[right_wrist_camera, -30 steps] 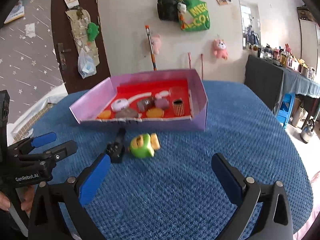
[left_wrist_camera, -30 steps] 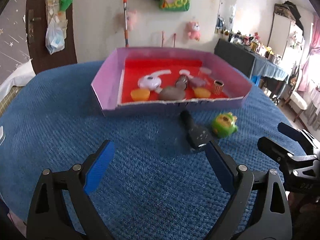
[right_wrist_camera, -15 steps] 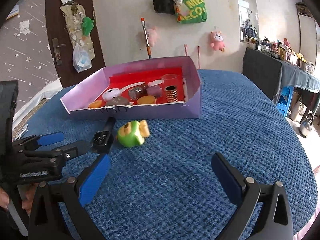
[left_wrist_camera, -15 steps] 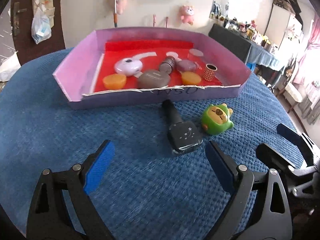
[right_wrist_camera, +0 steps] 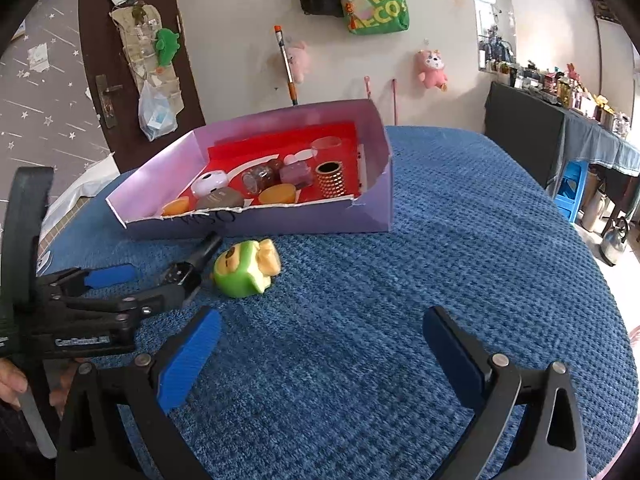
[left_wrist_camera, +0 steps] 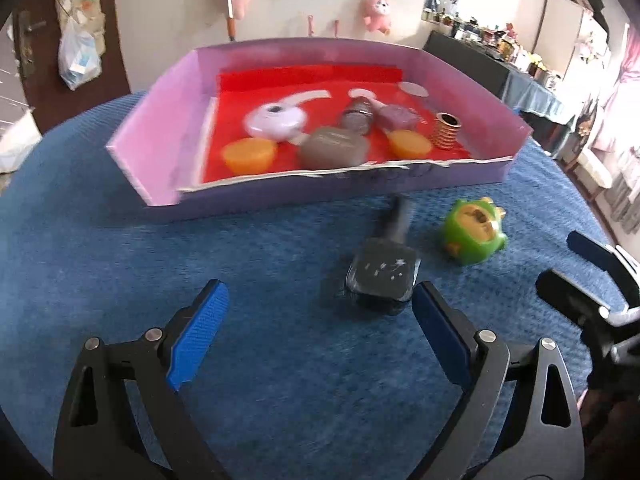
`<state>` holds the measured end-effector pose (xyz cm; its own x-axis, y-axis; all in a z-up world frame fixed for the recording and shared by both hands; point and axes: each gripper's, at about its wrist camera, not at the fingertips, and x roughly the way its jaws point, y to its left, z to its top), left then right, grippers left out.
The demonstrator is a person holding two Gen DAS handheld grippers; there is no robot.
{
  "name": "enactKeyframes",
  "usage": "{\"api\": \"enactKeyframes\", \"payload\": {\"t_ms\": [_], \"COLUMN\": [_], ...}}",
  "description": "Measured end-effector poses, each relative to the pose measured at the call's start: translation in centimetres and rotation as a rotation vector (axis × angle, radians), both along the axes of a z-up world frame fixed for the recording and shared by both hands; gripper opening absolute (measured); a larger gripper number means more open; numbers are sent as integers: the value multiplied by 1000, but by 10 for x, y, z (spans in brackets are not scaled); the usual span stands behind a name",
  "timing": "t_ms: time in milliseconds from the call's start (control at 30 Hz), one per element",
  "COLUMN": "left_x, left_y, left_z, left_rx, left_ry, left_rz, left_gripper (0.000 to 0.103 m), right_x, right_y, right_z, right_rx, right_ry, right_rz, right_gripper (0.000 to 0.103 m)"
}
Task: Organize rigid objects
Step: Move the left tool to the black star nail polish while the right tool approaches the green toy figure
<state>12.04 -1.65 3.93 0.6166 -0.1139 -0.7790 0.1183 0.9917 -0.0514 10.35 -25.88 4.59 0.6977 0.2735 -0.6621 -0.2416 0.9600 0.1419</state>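
A black bottle [left_wrist_camera: 380,276] [right_wrist_camera: 182,274] lies on its side on the blue cloth, cap toward the pink box [left_wrist_camera: 160,140] [right_wrist_camera: 280,220]. Right of it sits a green toy figure [left_wrist_camera: 472,236] [right_wrist_camera: 240,276]. My left gripper [left_wrist_camera: 320,300] stands open just short of the bottle, whose base is near the tip of the right-hand finger; nothing is between the pads. My right gripper [right_wrist_camera: 322,324] is open over bare cloth, nearer than the toy and to its right. Its fingers also show at the right edge of the left wrist view.
The box has a red floor with several items: a white rabbit-shaped gadget [left_wrist_camera: 276,120], orange cups [left_wrist_camera: 250,154], a grey case [left_wrist_camera: 334,150], a gold cylinder [left_wrist_camera: 446,130]. A blue cloth [right_wrist_camera: 460,240] covers the round table. A dark cabinet [right_wrist_camera: 520,132] stands beyond.
Both grippers have moved forward and down toward the box. The bottle and toy now look larger and closer, and the bottle has come up to my left gripper's fingertips. Both jaws stayed open.
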Motion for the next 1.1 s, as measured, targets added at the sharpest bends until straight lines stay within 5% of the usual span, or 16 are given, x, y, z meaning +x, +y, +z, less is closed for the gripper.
{"api": "enactKeyframes", "payload": {"t_ms": [667, 1100], "left_x": [20, 34], "left_y": [-10, -29], "left_z": [-1, -3], "left_rx": [46, 84], "left_ry": [24, 73], "left_rz": [-164, -406], "left_gripper": [91, 57], "right_x": [28, 53], "right_y": [33, 47], "right_z": [-9, -13], "right_rx": [-71, -89], "right_ry": [87, 137], "right_rz": [147, 216], "right_gripper": [103, 91]}}
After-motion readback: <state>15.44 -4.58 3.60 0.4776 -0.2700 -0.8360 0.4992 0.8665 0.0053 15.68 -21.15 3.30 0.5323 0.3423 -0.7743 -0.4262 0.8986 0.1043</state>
